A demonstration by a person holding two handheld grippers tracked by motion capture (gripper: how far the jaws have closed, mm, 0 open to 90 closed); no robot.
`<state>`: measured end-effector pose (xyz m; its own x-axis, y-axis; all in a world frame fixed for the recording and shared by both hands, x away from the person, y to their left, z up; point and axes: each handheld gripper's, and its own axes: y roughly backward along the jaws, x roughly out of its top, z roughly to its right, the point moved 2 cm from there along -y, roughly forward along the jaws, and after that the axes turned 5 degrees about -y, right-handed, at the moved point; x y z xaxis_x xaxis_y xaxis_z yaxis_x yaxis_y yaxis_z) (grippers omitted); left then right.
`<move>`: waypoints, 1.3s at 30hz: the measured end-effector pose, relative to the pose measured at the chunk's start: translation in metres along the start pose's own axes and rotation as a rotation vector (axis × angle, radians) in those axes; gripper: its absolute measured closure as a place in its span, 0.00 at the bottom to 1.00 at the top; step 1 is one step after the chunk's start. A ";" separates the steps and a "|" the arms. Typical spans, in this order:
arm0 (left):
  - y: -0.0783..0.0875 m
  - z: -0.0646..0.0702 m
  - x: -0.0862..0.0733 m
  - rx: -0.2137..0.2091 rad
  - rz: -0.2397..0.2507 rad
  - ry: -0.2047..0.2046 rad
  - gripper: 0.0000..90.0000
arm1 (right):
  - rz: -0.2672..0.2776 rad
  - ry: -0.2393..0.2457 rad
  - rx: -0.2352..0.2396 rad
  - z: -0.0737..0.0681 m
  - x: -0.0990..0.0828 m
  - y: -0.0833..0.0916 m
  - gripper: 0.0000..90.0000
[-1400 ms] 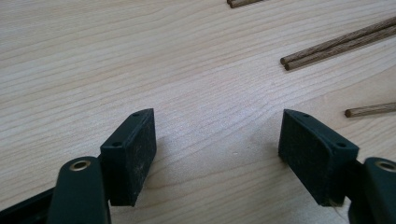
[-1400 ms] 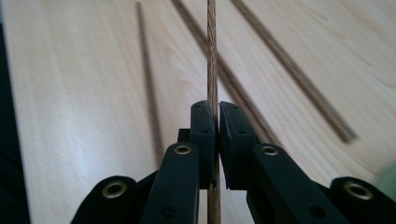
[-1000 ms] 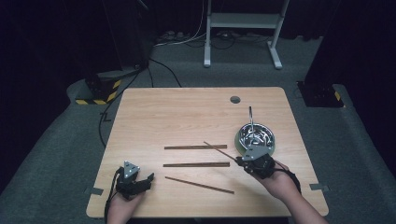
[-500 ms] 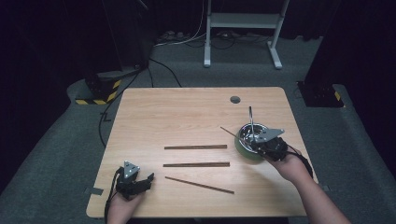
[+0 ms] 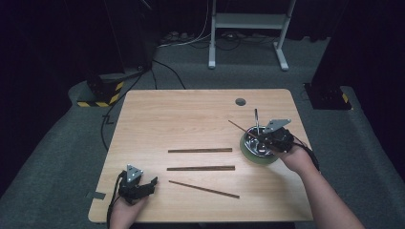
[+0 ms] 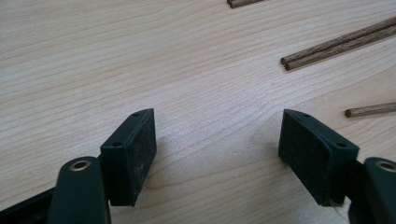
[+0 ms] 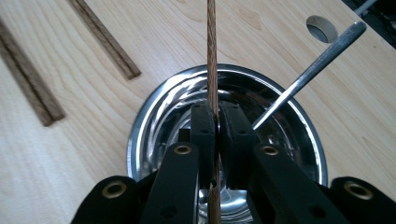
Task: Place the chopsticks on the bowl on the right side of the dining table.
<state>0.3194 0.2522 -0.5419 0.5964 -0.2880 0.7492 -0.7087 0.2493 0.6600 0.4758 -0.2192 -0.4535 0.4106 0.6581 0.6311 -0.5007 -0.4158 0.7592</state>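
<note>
My right gripper (image 5: 265,138) hangs over a shiny steel bowl (image 5: 249,151) on a green base at the table's right side. In the right gripper view its jaws (image 7: 215,110) are shut on one thin wooden chopstick (image 7: 211,51), which points out past the bowl's rim (image 7: 136,140). A metal utensil handle (image 7: 308,70) leans out of the bowl. On the wood left of the bowl lie two chopstick pairs (image 5: 199,150) (image 5: 200,168) and a single stick (image 5: 204,189). My left gripper (image 5: 145,185) rests open at the front left, with bare table between its pads (image 6: 135,149).
A round cable hole (image 5: 240,101) sits in the table's back right. Chopstick ends (image 6: 327,46) lie ahead and to the right of the left gripper. The table's front edge (image 5: 200,220) is close to the left hand. Grey carpet surrounds the table.
My right gripper has carried the chopstick right and away from the table's middle to above the bowl. The left gripper has stayed put.
</note>
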 end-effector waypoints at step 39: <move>0.000 0.000 0.000 0.000 0.000 0.000 0.31 | -0.055 0.006 0.004 0.013 -0.003 -0.020 0.93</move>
<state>0.3194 0.2522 -0.5419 0.5963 -0.2876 0.7495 -0.7089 0.2494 0.6597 0.4945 -0.2205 -0.4684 0.4329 0.6833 0.5879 -0.4744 -0.3818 0.7932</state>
